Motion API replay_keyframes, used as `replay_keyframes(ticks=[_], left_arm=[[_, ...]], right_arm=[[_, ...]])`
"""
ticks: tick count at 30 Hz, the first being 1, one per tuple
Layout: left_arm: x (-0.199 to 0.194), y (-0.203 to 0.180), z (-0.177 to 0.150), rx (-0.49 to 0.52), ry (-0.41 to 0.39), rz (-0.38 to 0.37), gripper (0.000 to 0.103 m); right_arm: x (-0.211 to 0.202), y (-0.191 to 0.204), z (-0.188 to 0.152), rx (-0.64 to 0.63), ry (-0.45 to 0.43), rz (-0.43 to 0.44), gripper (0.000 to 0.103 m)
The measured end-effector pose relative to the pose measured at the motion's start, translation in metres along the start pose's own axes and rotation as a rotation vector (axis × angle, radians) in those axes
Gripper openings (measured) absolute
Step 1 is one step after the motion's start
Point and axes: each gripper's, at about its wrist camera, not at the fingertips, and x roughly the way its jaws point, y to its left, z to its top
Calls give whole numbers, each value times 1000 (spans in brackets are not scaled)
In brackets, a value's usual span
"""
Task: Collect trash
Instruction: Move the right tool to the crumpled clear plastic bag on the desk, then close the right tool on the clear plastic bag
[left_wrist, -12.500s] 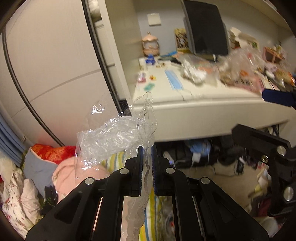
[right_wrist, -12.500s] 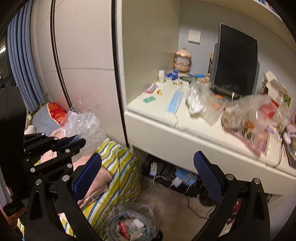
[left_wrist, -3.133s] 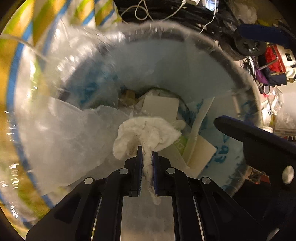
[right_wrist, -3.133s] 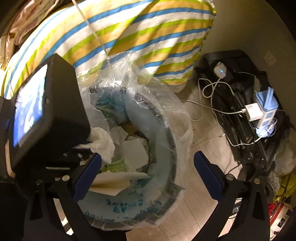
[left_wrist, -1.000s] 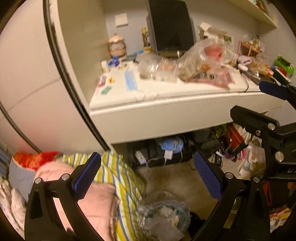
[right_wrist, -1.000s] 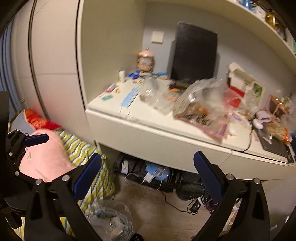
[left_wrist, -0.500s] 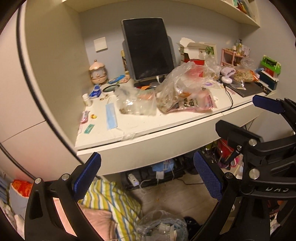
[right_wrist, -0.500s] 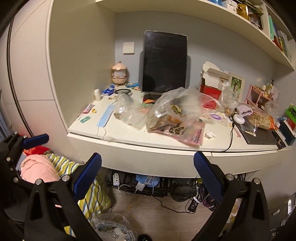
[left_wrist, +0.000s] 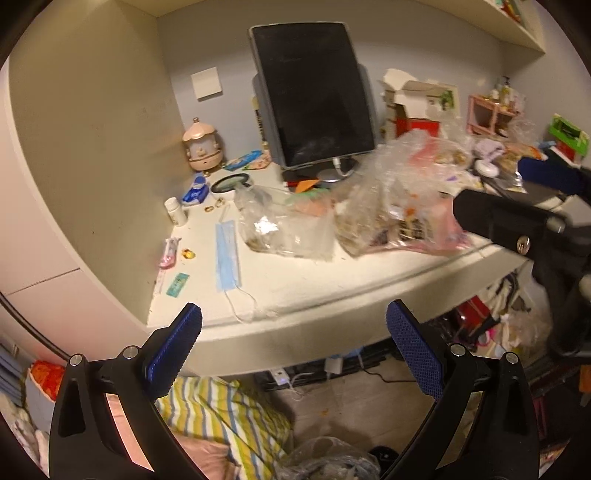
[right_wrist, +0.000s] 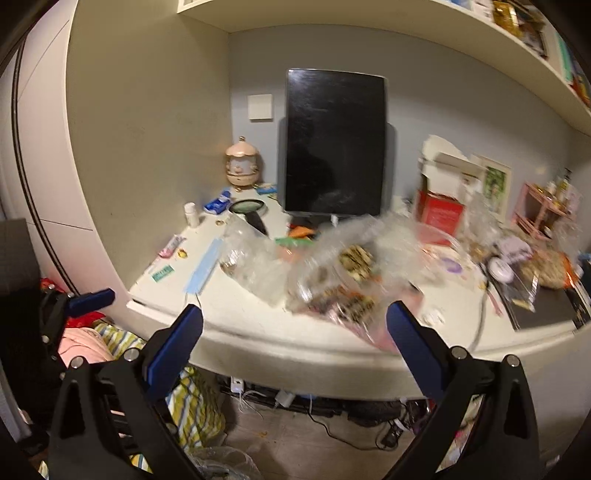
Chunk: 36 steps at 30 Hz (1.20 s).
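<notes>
**Trash on the bench and below it**

I see a crumpled clear plastic bag (left_wrist: 280, 229) lying on the white bench (left_wrist: 332, 291), touching a larger clear bag of snack wrappers (left_wrist: 399, 206). A flat blue face mask (left_wrist: 227, 258) lies just beside. A plastic-lined trash bin (left_wrist: 328, 461) sits on the floor.

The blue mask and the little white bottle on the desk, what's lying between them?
Between the blue mask and the white bottle the desk top looks bare in the left wrist view; small gold trinkets sit just behind that gap.
</notes>
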Motion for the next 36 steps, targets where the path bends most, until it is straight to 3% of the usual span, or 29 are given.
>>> replay_keyframes(ticks=[4,14,19,26,36], left_arm=[[25,18,15,-5,18,27,97],[74,54,47,-34,53,31,97],[104,74,61,-83,85,38,97],[151,91,69,-62,136,58,97],[209,101,78,-40,185,-22,97]], right_arm=[[33,13,26,-34,15,73,97],[122,35,74,-122,68,128,97],[167,36,82,-150,129,142,97],[223,30,86,-171,200,158,97],[286,29,88,-226,293,192,96]])
